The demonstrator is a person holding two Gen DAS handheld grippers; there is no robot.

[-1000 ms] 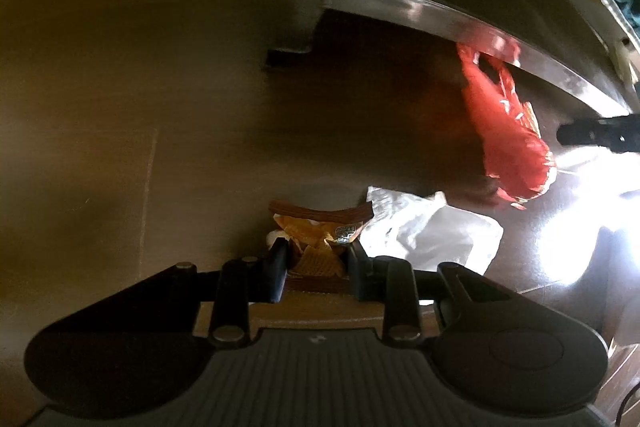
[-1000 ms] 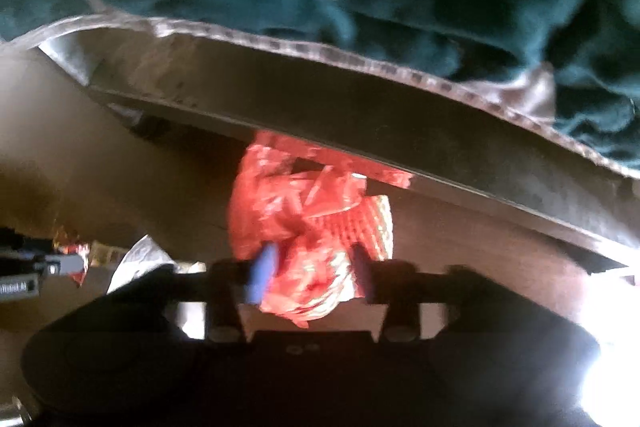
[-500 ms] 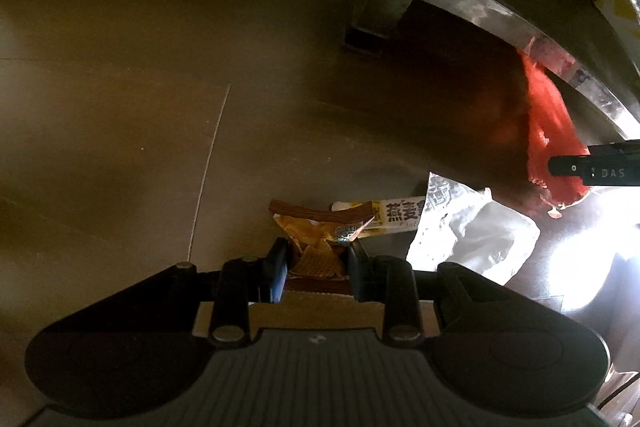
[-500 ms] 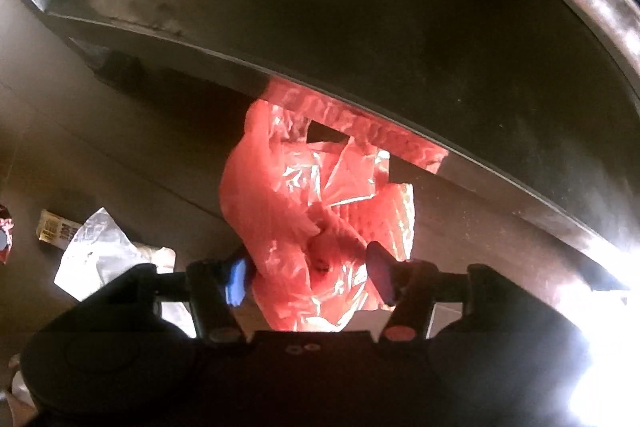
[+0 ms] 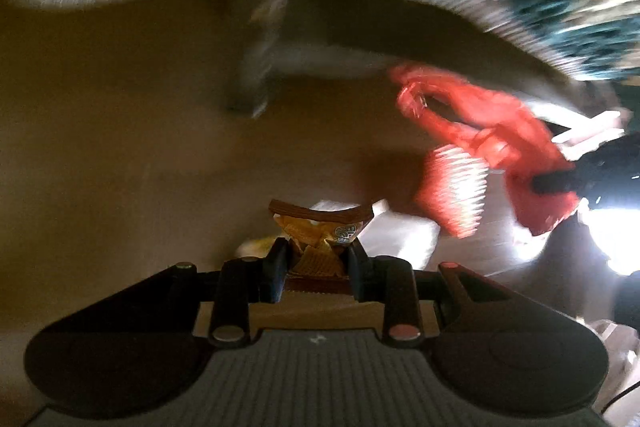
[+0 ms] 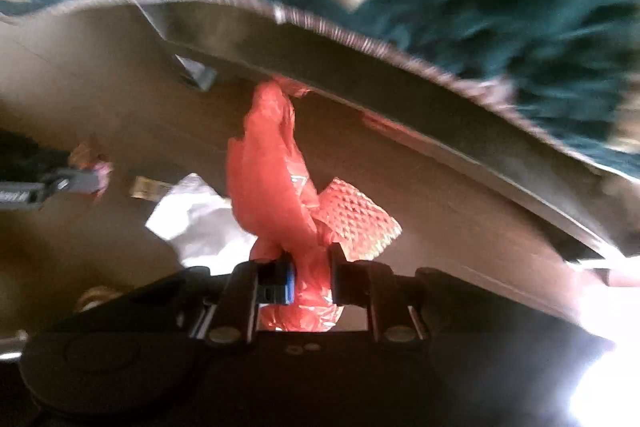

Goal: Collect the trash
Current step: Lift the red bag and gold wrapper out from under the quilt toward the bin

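Left wrist view: the left gripper (image 5: 316,259) pinches an orange snack wrapper (image 5: 320,227) above open brown floor (image 5: 120,167); the metal frame (image 5: 256,83) edge sits farther off than before.

Right wrist view: the right gripper (image 6: 312,279) fingers, wide a moment ago, are closing on the red plastic bag (image 6: 272,179), just under the frame's rail (image 6: 360,75)

I read this as a room in a home. Under my grippers runs a smooth brown wooden floor (image 5: 120,155). Ahead of them stands a piece of furniture on a pale metal leg (image 5: 256,75), draped with a shaggy dark-green and cream fabric throw (image 6: 500,7). Litter lies on the floor close in front: a crumpled white paper wrapper (image 6: 200,215).
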